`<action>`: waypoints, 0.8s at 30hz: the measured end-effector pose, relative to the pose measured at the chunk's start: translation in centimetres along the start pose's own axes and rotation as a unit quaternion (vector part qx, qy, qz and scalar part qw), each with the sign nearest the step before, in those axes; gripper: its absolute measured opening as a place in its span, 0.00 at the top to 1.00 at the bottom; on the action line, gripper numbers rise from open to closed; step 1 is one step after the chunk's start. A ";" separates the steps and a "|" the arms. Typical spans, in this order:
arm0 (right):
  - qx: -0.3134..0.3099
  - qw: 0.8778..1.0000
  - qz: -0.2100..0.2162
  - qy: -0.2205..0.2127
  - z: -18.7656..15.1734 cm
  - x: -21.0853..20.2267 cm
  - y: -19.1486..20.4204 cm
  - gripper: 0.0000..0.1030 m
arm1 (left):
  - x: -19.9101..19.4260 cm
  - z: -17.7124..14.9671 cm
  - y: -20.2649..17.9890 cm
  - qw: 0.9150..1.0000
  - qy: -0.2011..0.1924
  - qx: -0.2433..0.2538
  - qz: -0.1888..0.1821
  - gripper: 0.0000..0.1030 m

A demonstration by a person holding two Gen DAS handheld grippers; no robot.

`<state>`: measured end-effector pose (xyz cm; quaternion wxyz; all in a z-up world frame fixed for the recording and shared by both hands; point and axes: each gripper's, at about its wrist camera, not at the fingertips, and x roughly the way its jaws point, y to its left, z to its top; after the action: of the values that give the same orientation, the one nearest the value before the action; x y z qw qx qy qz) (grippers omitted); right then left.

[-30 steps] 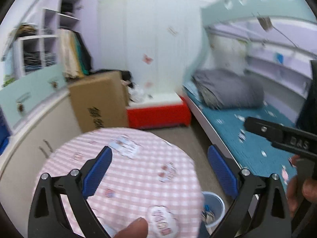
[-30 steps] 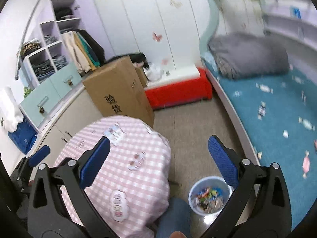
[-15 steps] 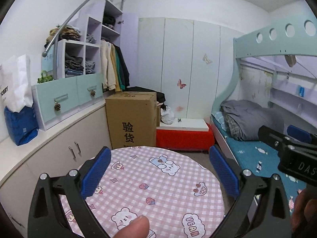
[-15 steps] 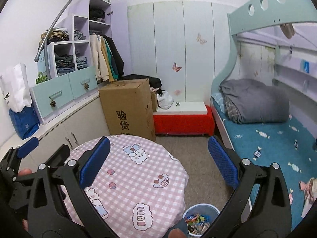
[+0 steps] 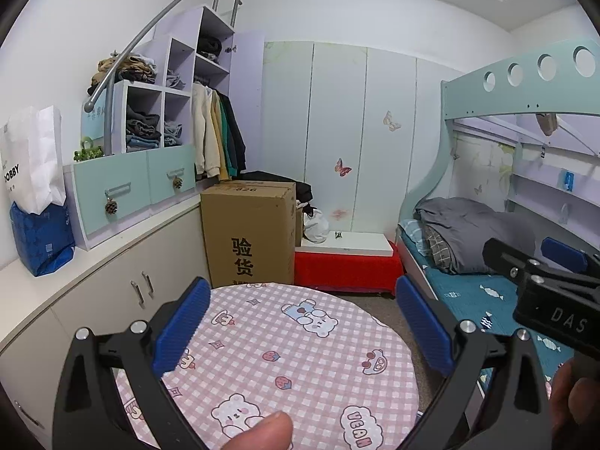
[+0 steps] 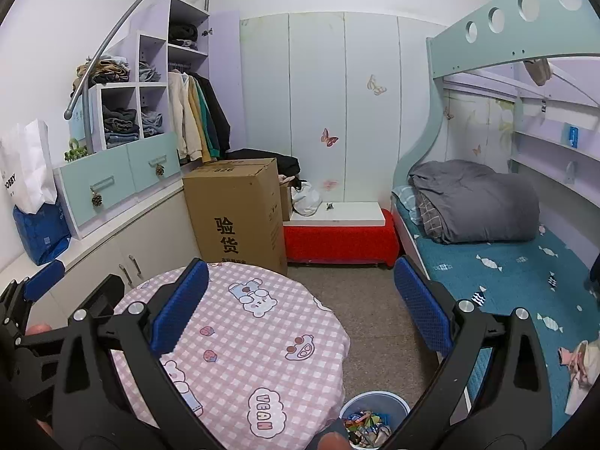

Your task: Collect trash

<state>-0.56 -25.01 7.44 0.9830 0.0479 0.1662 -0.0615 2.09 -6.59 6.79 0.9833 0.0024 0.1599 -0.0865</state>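
Two views, itemised.

Left wrist view: left gripper (image 5: 302,332), jaws spread wide, nothing between them, held over the round gingham worktop (image 5: 300,356). No litter shows on the cloth. Right gripper (image 5: 540,273) enters at the right edge, over the bed (image 5: 487,300); whether its jaws are spread cannot be told here. Cardboard box (image 5: 249,234) stands beyond the worktop's far edge.

Right wrist view: right gripper (image 6: 300,305), jaws spread, empty. Trash bin (image 6: 369,422), blue, stands on the floor just beside the worktop's near right edge, below the jaws, with wrappers inside. Candy wrappers (image 6: 489,262) lie scattered across the bed's blue cover, ahead and right of the jaws, long axes mixed. Judgement: the right hand is nearer those wrappers.
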 end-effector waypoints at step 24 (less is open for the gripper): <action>0.001 1.000 -0.005 -0.004 0.4 -0.6 0.2 0.06 | -0.4 -0.1 -0.6 1.000 -0.002 0.000 -0.011 0.06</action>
<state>-0.95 -24.83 8.00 0.9833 0.0482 0.1624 -0.0665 1.60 -7.06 6.86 0.9827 0.0002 0.1582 -0.0968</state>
